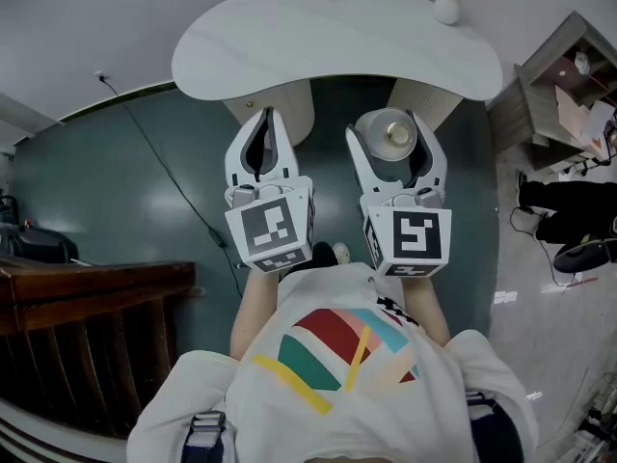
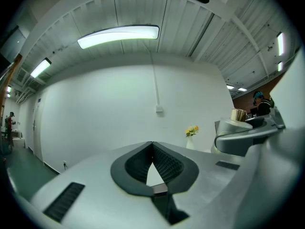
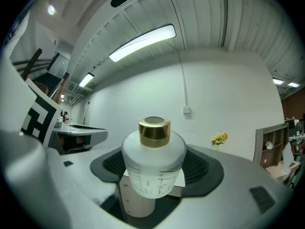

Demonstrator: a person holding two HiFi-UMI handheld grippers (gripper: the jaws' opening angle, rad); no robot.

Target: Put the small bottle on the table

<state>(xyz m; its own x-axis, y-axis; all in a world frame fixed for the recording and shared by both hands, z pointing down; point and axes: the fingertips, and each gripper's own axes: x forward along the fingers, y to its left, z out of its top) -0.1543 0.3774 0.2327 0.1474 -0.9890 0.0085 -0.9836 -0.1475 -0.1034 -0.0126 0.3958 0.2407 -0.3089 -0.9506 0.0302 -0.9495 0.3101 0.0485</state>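
Head view shows our left tool (image 1: 268,116) pinched shut with nothing in it, its two tips touching. Beside it, our right tool (image 1: 386,128) squeezes the small bottle (image 3: 153,163). The bottle stands up straight with its gold cap (image 3: 154,131) on top. It is up in the air over the dark floor (image 1: 116,181), just short of the white bench (image 1: 289,46). So we think we are at the carrying step, and the bottle is not put down yet. Next we need to reach forward over a bare part of the bench. We should keep away from the vase (image 1: 447,6) at its right end. Then we go down slowly until the bottom sits flat, and let go.
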